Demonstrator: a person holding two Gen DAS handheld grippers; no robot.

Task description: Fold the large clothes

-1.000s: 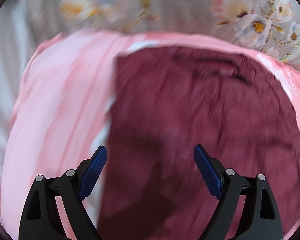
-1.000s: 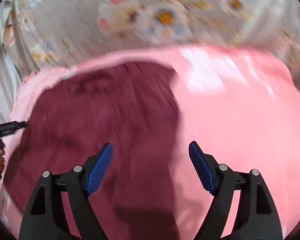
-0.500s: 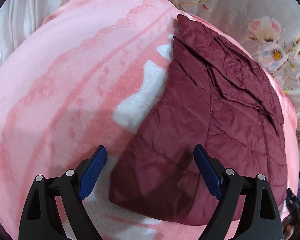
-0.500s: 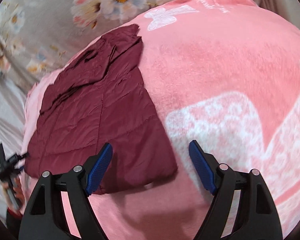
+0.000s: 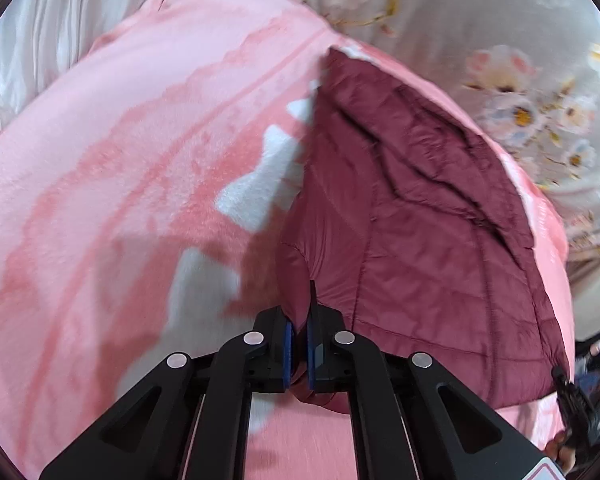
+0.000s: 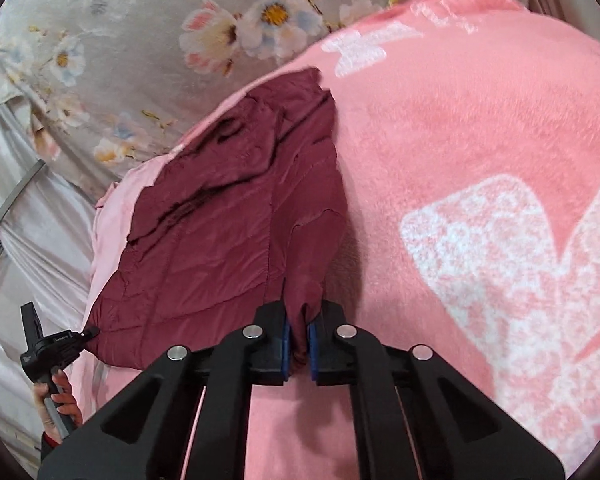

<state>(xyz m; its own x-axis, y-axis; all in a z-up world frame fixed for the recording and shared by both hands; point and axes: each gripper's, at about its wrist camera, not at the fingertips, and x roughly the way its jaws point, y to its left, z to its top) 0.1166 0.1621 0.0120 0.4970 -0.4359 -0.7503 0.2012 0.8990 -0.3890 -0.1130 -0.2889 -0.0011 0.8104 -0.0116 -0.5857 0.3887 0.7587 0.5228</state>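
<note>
A dark red quilted jacket [image 5: 420, 220] lies folded on a pink blanket [image 5: 120, 160], sleeve creases at its far end. My left gripper [image 5: 298, 320] is closing tight on the jacket's near left corner, pads pressed on the fabric, which bunches up between them. In the right wrist view the jacket [image 6: 220, 220] stretches away to the left, and my right gripper [image 6: 298, 322] is closing on its near right corner, cloth pinched between the blue pads. The left gripper [image 6: 86, 334] shows there at the other near corner, a hand [image 6: 60, 400] on its handle.
The pink blanket [image 6: 480, 140] with white butterfly prints spreads wide around the jacket. A grey floral sheet [image 5: 500, 60] lies beyond it, also in the right wrist view [image 6: 140, 40]. Pale satin fabric [image 5: 40, 40] lies at the far left.
Both grippers were open over the jacket's near corners. Both have moved in and closed on those corners, and the fabric has lifted and bunched between the pads.
</note>
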